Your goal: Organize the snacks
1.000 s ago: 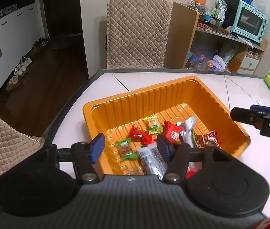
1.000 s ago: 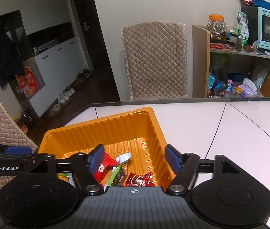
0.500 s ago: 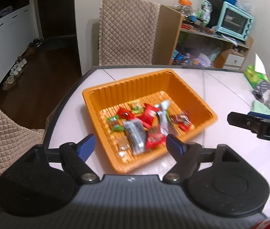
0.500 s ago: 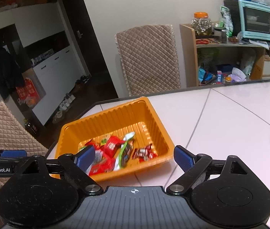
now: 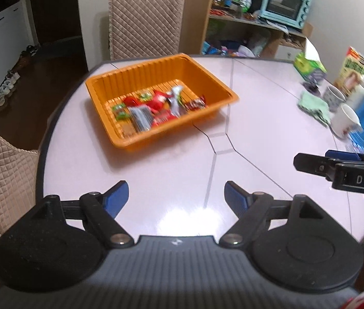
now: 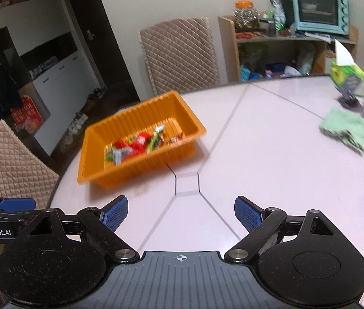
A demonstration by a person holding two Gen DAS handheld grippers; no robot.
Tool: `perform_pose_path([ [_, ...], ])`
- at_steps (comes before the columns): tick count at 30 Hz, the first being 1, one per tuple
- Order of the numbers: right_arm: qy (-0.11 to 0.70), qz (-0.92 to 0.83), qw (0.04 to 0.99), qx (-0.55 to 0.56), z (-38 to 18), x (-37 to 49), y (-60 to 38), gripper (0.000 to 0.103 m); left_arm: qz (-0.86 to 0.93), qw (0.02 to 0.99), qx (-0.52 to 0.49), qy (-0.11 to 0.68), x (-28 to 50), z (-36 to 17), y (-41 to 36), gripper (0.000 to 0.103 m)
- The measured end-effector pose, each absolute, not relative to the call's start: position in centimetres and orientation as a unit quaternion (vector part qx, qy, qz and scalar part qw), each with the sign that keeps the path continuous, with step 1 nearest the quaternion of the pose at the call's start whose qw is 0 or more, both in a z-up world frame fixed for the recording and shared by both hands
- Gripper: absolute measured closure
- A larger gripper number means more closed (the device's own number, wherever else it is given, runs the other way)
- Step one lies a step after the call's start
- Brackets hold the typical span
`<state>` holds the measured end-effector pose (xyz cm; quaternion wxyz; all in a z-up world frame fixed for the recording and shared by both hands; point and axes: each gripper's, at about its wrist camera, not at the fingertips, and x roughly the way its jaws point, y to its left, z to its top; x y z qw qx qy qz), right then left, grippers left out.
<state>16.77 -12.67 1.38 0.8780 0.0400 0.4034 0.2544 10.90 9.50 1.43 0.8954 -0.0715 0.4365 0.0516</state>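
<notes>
both grippers have pulled back from the orange tray [image 5: 229, 95] over the last second; a moment ago my left gripper [image 5: 176, 197] hung right over the snacks [image 5: 153, 109], now it sits well apart from them above bare bench [image 5: 182, 170]; its jaws have spread wider and hold nothing; my right gripper [image 6: 181, 212] is likewise withdrawn, jaws wide apart and empty; the wrapped snacks lie heaped inside the tray, toward its near end; no loose snack shows on the bench; i judge the gathering is finished and i am retreating; mugs [image 5: 345, 121] and a green cloth [image 5: 313, 105] stand far to the right.
</notes>
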Motion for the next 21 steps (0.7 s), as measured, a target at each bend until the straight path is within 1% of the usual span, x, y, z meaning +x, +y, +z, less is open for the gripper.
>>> perform_pose_path([
  [9,0.426,0.239,0.872,0.025,1.1,10.8,-14.9,0.014,0.034,0.887,-0.063,0.455,6.4,0.7,5.9,0.023],
  [21,0.438,0.233,0.868,-0.012,0.8,5.3,-16.7,0.014,0.032,0.885,-0.064,0.46,1.5,0.6,3.7,0.023],
])
